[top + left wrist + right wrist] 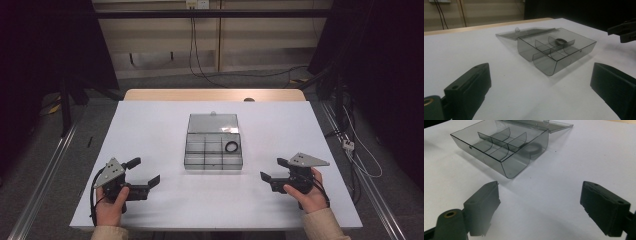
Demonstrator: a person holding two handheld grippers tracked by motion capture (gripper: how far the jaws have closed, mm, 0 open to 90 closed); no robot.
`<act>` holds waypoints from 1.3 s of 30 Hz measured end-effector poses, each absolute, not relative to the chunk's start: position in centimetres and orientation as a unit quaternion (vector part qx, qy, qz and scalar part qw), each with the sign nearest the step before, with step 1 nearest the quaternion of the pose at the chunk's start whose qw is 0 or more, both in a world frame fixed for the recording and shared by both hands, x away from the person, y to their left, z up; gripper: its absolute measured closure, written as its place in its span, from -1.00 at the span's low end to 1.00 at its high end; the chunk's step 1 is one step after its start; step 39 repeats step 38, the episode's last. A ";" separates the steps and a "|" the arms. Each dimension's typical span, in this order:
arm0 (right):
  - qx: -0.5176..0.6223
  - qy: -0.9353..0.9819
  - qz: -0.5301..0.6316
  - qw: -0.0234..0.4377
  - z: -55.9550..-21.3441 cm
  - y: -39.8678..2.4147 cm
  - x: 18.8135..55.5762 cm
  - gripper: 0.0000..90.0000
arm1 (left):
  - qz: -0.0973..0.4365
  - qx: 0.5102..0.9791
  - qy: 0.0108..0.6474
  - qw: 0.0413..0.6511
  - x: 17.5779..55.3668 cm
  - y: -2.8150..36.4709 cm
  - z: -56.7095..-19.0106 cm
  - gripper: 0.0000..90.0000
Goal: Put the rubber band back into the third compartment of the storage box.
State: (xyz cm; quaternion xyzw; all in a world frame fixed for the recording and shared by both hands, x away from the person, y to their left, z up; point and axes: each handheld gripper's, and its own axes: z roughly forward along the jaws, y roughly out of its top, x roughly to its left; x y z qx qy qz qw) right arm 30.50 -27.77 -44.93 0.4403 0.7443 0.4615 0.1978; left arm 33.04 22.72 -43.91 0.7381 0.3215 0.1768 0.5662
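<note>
a clear smoky-grey plastic compartment box (213, 152) sits in the middle of the white table (150, 125), its hinged lid (213, 123) laid open flat behind it. a black ring (232, 147) lies in the box's far right compartment, seen from the high view; the other compartments look bare. the left gripper (146, 172), held in the person's left hand (111, 205), rests near the table's front left with jaws spread wide and nothing between them. the right gripper (272, 169), in the right hand (310, 192), sits front right, jaws likewise apart. both are well clear of the box.
</note>
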 end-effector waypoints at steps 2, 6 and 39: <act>0.441 0.744 0.461 0.199 -45.0 -27.9 30.3 -0.65 | 0.177 0.739 0.320 0.566 33.0 22.7 -43.9 -0.93; 0.441 0.743 0.461 0.202 -45.1 -28.0 30.1 -0.66 | 0.176 0.739 0.319 0.566 33.0 22.6 -43.9 -0.93; 0.453 0.739 0.450 0.214 -46.0 -29.8 28.4 -0.70 | 0.176 0.742 0.320 0.562 33.1 22.5 -44.0 -0.93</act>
